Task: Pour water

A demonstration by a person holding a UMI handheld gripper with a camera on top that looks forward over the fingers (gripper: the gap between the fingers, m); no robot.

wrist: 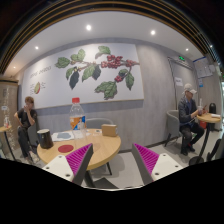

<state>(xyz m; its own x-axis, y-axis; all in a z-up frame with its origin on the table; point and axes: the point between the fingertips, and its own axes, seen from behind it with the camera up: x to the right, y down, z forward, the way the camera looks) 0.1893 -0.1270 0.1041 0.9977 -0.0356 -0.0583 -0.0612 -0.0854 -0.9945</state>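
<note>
The gripper (113, 160) hangs with its fingers spread wide and nothing between the magenta pads (80, 158). The water bottle (75, 115), red-capped, stands upright near the far edge of the round wooden table (100, 146), well beyond the left finger. A dark mug (44, 138) stands at the table's left edge, a small box (109, 130) at its right edge, with seated people (186, 118) at either side.

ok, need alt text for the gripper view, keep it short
The tool is open and holds nothing, its pink-padded fingers aimed across a café at a round wooden table. On the table stand a clear bottle with a red cap and a black cup. Seated people flank the room under a leaf-and-berry mural.
</note>
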